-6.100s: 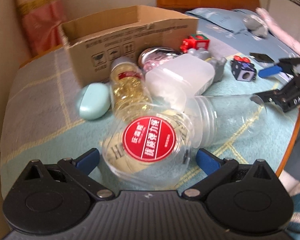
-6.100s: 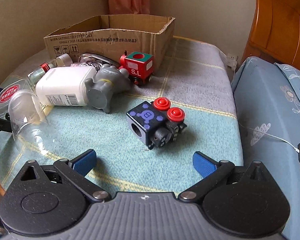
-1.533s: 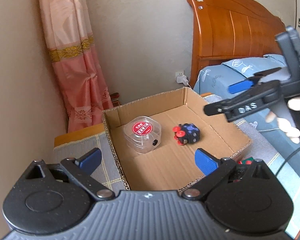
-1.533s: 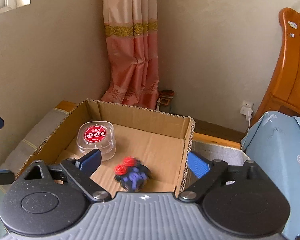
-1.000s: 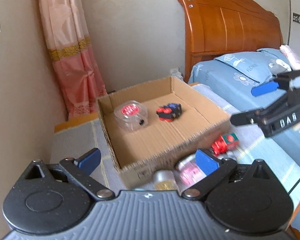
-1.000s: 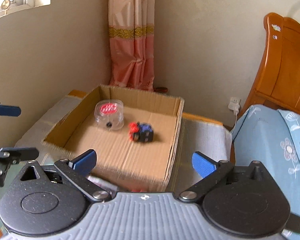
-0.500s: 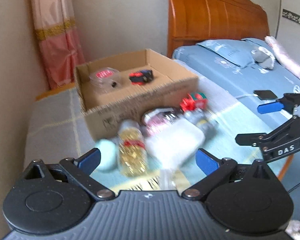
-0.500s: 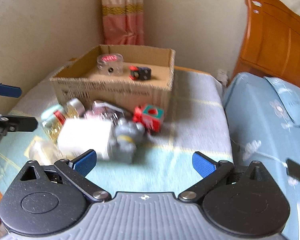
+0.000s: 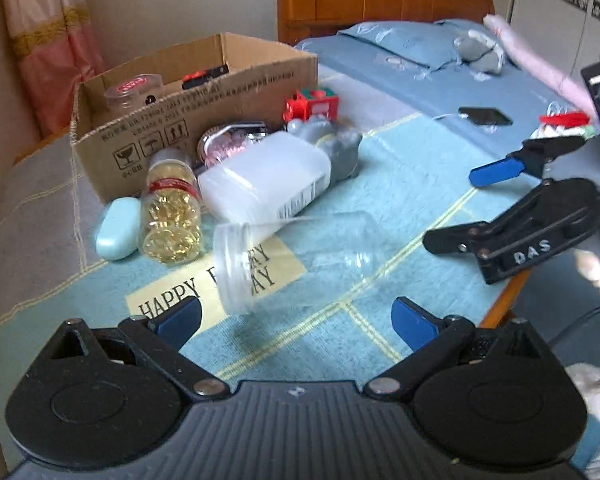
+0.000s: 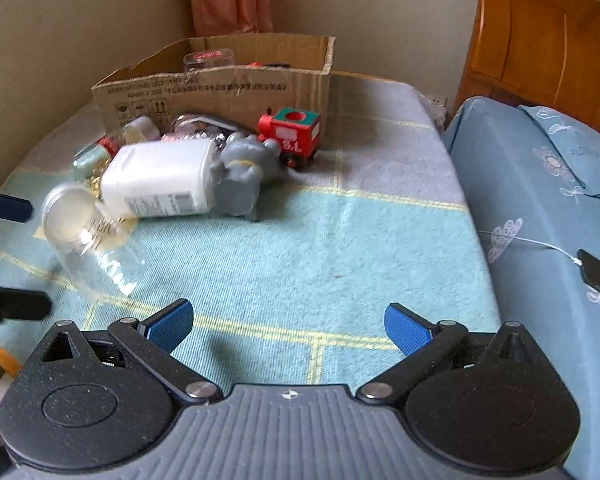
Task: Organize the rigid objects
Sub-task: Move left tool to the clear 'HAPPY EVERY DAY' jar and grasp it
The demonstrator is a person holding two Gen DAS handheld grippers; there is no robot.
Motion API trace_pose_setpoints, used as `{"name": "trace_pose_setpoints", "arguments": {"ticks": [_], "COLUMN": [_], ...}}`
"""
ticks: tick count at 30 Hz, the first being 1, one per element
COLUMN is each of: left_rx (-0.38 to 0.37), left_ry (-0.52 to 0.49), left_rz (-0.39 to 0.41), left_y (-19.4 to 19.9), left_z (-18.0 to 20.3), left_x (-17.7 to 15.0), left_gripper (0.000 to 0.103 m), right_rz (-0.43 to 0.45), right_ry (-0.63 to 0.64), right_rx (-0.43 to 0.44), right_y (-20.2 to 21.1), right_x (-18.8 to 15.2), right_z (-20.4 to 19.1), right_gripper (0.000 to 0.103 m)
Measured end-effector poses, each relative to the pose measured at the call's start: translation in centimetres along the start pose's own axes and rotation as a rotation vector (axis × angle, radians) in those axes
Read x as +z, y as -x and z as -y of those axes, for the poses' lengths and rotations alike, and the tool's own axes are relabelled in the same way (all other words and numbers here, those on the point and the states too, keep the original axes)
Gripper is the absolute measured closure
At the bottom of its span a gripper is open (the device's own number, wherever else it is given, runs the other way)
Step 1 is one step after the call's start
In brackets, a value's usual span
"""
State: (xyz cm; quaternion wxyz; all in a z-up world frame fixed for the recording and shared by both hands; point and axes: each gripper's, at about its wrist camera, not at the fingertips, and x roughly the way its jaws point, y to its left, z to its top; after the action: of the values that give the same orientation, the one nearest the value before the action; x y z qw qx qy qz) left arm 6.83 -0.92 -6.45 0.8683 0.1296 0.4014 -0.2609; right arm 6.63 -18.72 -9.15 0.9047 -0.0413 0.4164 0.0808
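A cardboard box (image 9: 204, 92) (image 10: 220, 88) at the back holds a clear red-lidded container (image 9: 134, 90) and a black and red cube (image 9: 204, 74). In front of it lie a clear jar (image 9: 300, 258) (image 10: 88, 240), a white bottle (image 9: 264, 180) (image 10: 160, 182), a jar of gold capsules (image 9: 172, 210), a mint oval case (image 9: 118, 228), a grey toy (image 10: 244, 176) and a red train (image 10: 292, 132). My left gripper (image 9: 296, 320) is open and empty, just short of the clear jar. My right gripper (image 10: 288, 324) is open and empty over bare cloth.
A blue bed (image 10: 540, 208) with a phone (image 9: 485, 115) lies to the right. A wooden headboard (image 10: 540, 40) stands behind it. The table's front edge (image 9: 504, 300) is close to my right gripper.
Both grippers pulled back from above the box and dropped low toward the objects on the cloth. The container and cube stay in the box.
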Motion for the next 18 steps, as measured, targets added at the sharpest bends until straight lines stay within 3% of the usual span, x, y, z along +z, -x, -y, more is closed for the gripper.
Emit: {"name": "trace_pose_setpoints", "arguments": {"ticks": [9, 16, 18], "left_rx": [0.023, -0.004, 0.022], "left_ry": [0.02, 0.124, 0.148], "left_rz": [0.015, 0.052, 0.051], "left_y": [-2.2, -2.2, -2.1], "left_z": [0.3, -0.9, -1.2], "left_x": [0.6, 0.7, 0.6], "left_gripper": [0.002, 0.01, 0.01], "right_rz": [0.015, 0.055, 0.059], "right_ry": [0.069, 0.111, 0.116], "right_rx": [0.041, 0.089, 0.094], "right_y": [-0.6, -1.2, -1.5], "right_x": [-0.7, -0.4, -0.1], "right_z": [-0.1, 0.2, 0.1], "right_gripper": [0.0, 0.0, 0.0]}}
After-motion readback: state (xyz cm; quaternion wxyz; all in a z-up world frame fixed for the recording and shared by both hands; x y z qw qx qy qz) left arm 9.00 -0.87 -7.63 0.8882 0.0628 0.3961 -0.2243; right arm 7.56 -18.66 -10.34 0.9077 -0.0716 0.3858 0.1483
